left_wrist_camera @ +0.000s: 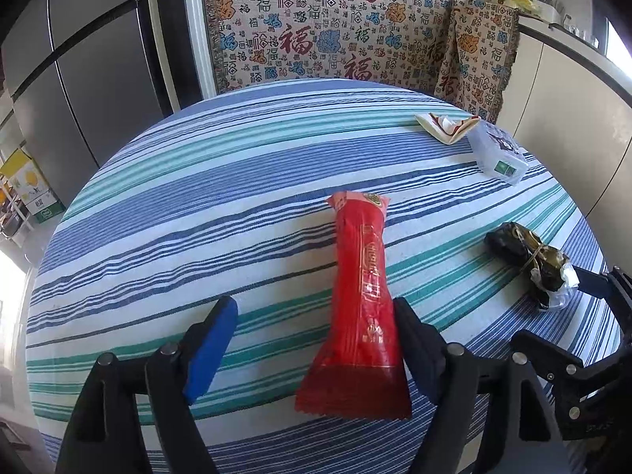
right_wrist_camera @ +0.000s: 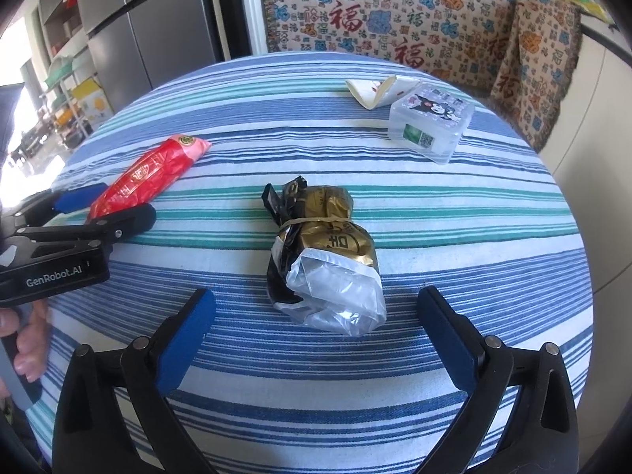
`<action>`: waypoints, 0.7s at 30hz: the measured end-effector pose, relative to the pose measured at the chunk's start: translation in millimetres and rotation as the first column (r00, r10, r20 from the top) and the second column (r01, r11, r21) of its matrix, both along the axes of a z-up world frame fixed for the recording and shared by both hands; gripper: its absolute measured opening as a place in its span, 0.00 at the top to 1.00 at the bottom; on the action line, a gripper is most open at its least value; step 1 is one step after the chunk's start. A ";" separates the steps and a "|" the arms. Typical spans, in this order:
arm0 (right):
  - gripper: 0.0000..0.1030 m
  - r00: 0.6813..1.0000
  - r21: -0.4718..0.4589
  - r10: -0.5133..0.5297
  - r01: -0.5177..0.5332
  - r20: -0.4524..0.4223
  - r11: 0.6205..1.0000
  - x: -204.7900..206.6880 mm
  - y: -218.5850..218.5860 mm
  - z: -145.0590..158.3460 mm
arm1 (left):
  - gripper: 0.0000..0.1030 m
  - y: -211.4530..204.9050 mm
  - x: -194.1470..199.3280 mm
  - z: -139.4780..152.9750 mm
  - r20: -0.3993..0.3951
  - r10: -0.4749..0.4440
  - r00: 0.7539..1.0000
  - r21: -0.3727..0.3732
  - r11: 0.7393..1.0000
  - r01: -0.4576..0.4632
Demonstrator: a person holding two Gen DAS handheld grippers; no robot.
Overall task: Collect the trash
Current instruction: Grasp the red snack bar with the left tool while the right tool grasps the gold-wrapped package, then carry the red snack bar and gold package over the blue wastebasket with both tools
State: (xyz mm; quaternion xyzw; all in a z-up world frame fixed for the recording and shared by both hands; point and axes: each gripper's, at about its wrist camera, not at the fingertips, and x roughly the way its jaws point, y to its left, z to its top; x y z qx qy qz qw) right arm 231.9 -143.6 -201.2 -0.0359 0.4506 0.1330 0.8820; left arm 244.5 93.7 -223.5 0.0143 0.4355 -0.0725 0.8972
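Observation:
A red snack wrapper [left_wrist_camera: 361, 292] lies flat on the striped tablecloth [left_wrist_camera: 197, 217]. My left gripper [left_wrist_camera: 314, 308] stands open around its near half; the right finger is close beside the wrapper and the left finger is well apart from it. In the right wrist view the same left gripper [right_wrist_camera: 128, 199] straddles the red wrapper [right_wrist_camera: 150, 173]. A crumpled black-and-gold bag [right_wrist_camera: 324, 233], bound with a rubber band and trailing clear plastic, lies just ahead of my open right gripper [right_wrist_camera: 316, 296], whose pads do not touch it. In the left wrist view this bag [left_wrist_camera: 521, 252] sits by the right gripper [left_wrist_camera: 553, 308].
A clear plastic box with a cartoon sticker [right_wrist_camera: 428, 126] and a folded paper scrap [right_wrist_camera: 379, 89] lie at the table's far right. A patterned blanket [right_wrist_camera: 395, 8] hangs behind the table, and a grey fridge [left_wrist_camera: 91, 79] stands to the left. A hand [right_wrist_camera: 27, 339] holds the left gripper.

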 end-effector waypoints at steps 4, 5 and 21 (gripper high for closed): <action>0.01 1.000 0.029 -0.001 0.001 0.001 1.000 -0.2 -2.2 0.8 | 0.22 2.8 0.4 1.8 0.000 -0.011 1.000 -0.021 1.000 0.011; 0.01 1.000 0.044 -0.002 0.002 0.002 0.999 -0.2 -3.9 1.3 | 0.22 4.4 1.5 2.6 0.005 -0.034 0.999 -0.029 0.999 0.034; 0.31 0.937 0.002 0.162 -0.170 -0.310 0.985 62.9 16.5 28.7 | 0.36 -23.2 32.7 24.7 -0.137 -0.264 0.955 -0.054 0.964 0.259</action>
